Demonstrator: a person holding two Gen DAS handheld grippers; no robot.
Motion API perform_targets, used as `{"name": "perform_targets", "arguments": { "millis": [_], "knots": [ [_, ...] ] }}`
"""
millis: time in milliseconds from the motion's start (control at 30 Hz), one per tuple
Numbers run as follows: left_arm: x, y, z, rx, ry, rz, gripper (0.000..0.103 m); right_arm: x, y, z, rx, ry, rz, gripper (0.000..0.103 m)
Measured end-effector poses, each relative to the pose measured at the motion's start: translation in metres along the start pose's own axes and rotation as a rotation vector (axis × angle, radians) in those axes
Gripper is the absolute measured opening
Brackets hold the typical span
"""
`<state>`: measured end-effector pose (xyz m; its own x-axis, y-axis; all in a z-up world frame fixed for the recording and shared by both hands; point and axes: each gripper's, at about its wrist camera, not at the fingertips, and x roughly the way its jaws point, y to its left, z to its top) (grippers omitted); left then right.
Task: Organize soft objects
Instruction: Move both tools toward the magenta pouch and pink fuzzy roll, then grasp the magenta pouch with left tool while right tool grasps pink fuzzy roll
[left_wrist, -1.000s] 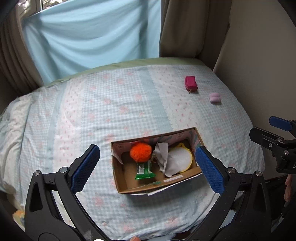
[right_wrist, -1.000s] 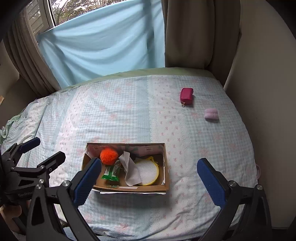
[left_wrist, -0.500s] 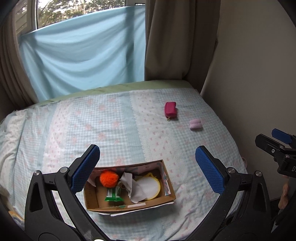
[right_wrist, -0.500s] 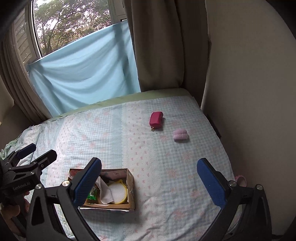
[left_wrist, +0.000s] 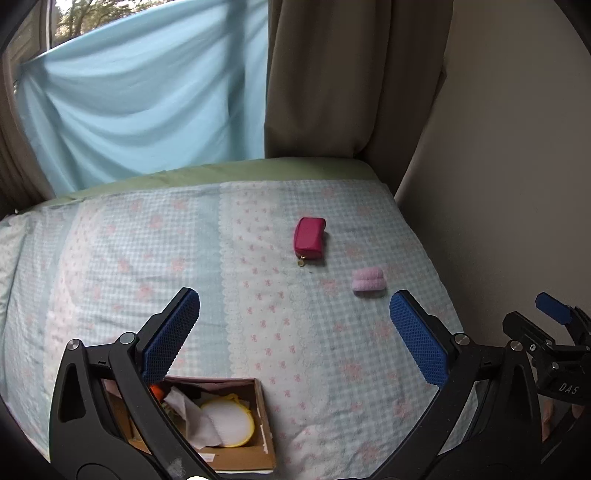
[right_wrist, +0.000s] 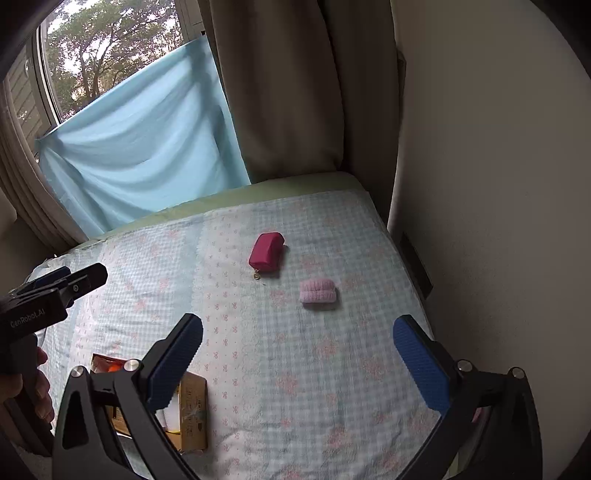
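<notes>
You hold both grippers level above the bed (left_wrist: 258, 325), jaws spread wide and empty: the left gripper (left_wrist: 295, 332) over the box (left_wrist: 264, 424), the right gripper (right_wrist: 297, 354) nearer the wall. The pouch (right_wrist: 266, 251) (magenta, zip pull toward you) lies just beside the pink roll (right_wrist: 318, 291), well apart from the box.

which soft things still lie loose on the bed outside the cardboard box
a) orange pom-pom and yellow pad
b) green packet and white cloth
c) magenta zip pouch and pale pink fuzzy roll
c: the magenta zip pouch and pale pink fuzzy roll lie on the checked bedspread, far from the cardboard box.
</notes>
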<state>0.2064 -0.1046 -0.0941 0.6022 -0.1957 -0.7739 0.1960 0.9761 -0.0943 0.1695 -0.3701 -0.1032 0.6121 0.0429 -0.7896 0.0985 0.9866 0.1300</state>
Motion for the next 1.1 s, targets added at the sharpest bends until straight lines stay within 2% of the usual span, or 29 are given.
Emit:
{"name": "perform_targets", "arguments": {
  "millis": [200, 367, 600, 800, 933, 1100],
  "knots": [
    [0.093, -0.022, 0.031, 0.026, 0.075, -0.057, 0.103, 0.072, -0.021, 0.009, 0.051, 0.045, 0.008, 0.103],
    [0.175, -0.027, 0.053, 0.035, 0.147, -0.143, 0.103, 0.126, -0.025, 0.015, 0.067, 0.077, -0.012, 0.103],
    [0.277, -0.03, 0.078, 0.079, 0.228, -0.186, 0.103, 0.204, -0.024, 0.016, 0.069, 0.102, -0.066, 0.103],
    [0.383, -0.021, 0.082, 0.077, 0.336, -0.189, 0.101, 0.264, -0.026, 0.006, 0.049, 0.102, -0.13, 0.103],
    [0.429, -0.017, 0.084, 0.091, 0.362, -0.191, 0.101, 0.301, -0.029, -0.001, 0.056, 0.134, -0.128, 0.103],
    [0.48, -0.018, 0.076, 0.092, 0.447, -0.198, 0.1, 0.329, -0.025, -0.004, 0.038, 0.153, -0.129, 0.103]
  ]
}}
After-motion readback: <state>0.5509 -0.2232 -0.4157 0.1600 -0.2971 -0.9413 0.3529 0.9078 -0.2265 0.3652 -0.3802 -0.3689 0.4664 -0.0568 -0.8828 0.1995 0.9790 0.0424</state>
